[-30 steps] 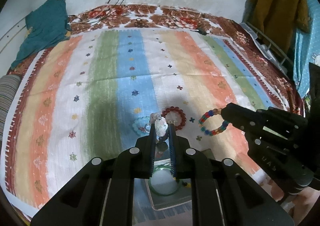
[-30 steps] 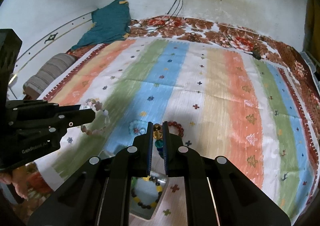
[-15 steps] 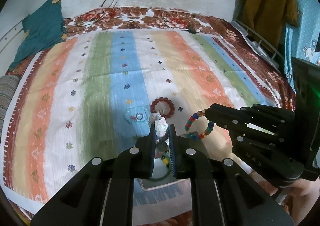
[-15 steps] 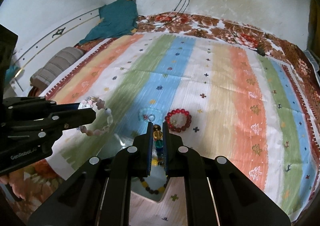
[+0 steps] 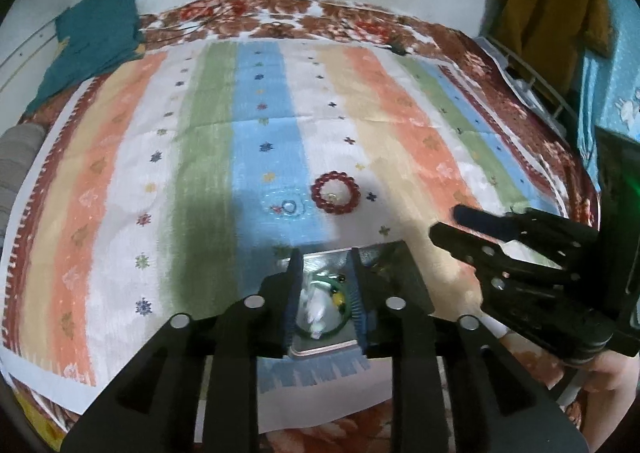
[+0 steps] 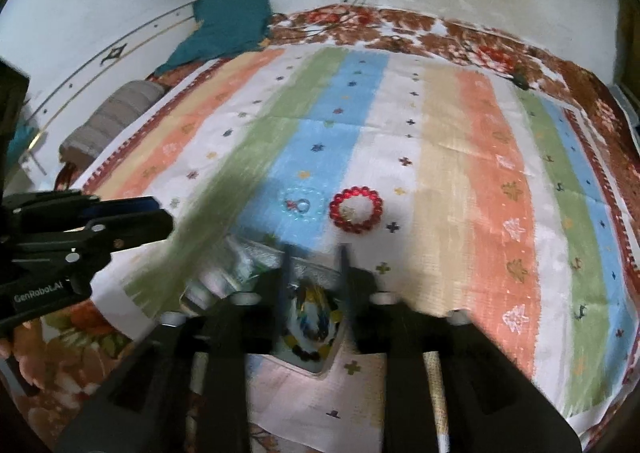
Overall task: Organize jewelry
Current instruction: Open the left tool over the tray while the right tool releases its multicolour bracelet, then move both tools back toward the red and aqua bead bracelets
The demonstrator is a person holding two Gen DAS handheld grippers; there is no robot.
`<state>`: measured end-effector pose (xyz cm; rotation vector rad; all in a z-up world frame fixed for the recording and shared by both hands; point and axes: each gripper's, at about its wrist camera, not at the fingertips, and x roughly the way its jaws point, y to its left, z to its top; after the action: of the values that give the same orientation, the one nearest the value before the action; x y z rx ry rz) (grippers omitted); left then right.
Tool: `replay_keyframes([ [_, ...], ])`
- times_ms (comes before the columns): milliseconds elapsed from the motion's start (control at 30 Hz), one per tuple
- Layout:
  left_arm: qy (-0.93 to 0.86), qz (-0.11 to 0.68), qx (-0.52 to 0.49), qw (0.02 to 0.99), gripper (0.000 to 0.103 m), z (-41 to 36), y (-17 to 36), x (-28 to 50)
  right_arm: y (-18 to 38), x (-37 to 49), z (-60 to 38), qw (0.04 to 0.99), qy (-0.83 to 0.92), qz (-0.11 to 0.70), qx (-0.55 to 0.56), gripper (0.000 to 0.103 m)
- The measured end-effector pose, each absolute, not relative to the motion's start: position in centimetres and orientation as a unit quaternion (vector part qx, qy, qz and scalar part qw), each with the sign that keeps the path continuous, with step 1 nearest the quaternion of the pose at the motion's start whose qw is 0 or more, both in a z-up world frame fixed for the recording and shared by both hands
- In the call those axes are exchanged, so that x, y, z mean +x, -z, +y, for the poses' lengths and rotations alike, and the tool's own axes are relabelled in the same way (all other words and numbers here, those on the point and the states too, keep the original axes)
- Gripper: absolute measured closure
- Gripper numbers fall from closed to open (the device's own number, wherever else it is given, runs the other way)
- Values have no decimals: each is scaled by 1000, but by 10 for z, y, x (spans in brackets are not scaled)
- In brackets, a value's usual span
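A clear tray point(image 5: 320, 351) lies on the striped cloth at the near edge. My left gripper point(image 5: 325, 259) is open above it; a white bead bracelet point(image 5: 316, 309) and a green bangle point(image 5: 340, 327) lie in the tray below. My right gripper point(image 6: 313, 253) is open over the same tray point(image 6: 320, 367), with a multicoloured bead bracelet point(image 6: 314, 319) lying in it. A red bead bracelet point(image 5: 335, 193) point(image 6: 355, 209) and a pale blue bead bracelet point(image 5: 288, 207) point(image 6: 302, 205) lie on the cloth beyond the tray.
The striped cloth point(image 5: 280, 113) covers a floral bedspread. A teal garment point(image 5: 92, 33) lies at the far left, a grey bolster point(image 6: 108, 121) at the left edge. A mustard garment point(image 5: 556, 1) hangs at far right. Cables run down the wall.
Both grippers opened. The white bracelet dropped from the left gripper into the tray and the multicoloured bracelet dropped from the right gripper into the tray.
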<state>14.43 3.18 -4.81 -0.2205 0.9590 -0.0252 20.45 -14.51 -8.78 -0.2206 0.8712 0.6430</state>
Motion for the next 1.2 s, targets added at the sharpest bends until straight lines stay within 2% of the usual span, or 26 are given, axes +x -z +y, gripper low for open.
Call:
replay_keyframes([
  [133,2,458,-117,881,68,40,48,144,90,211,-150,851,-295,422,-99,65],
  [233,0,459,-115,881,60,40,48,144,91,214,-150,852,-290,424,-102,61],
  [367,-9,461,-115,880,56,44,50,147,93,220,-151,851,-287,429,-96,59],
  [700,-41,463,-114,878,35,54,54,156,98,233,-151,849,-278,440,-90,46],
  [1200,-64,462,-126,876,22,66,59,171,102,247,-145,844,-273,451,-97,33],
])
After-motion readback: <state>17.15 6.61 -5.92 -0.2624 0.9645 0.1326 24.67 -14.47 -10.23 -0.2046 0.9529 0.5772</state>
